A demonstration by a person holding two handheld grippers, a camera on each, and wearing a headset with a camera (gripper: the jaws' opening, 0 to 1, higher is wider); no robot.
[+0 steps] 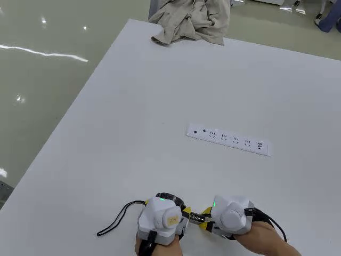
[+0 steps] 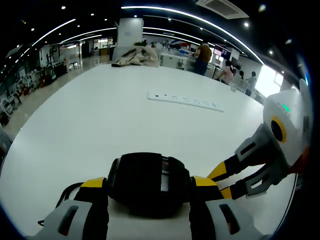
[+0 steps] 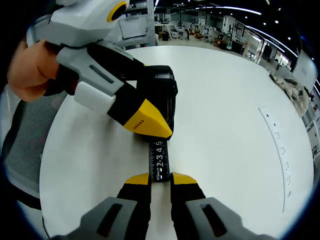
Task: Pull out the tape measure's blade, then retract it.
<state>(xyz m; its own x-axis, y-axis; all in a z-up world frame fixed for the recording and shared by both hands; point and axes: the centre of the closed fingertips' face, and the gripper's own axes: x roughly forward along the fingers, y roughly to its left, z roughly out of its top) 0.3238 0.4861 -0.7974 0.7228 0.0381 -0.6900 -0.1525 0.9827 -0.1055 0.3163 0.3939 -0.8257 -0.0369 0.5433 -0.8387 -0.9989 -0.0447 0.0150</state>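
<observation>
- Holding item: tape measure case (image 2: 147,175), black, clamped between the yellow-tipped jaws of the left gripper (image 2: 150,187), which are closed against its two sides. It sits on the white table (image 1: 160,106) at the near edge.
- Blade (image 3: 159,157): a short length is out of the case. Its free end is pinched flat between the narrow-set jaws of the right gripper (image 3: 160,179).
- Key relation: the blade's long axis runs straight from the case mouth to the right gripper, along that gripper's own line of sight. In the head view it lies left to right between the two grippers, which are close together. Judgement: pulling out further calls for drawing the right gripper away along this same line while the left one anchors the case.
- Strap (image 1: 114,220): a black loop trailing from the case toward the left, slack on the table.
- Writing: numerals 2, 3, 4, 5 read on the blade. Small lettering on a yellow jaw tip is too small to read.
- Other items: a white power strip (image 1: 228,140) well beyond the work, and crumpled cloth (image 1: 189,21) at the far edge.
</observation>
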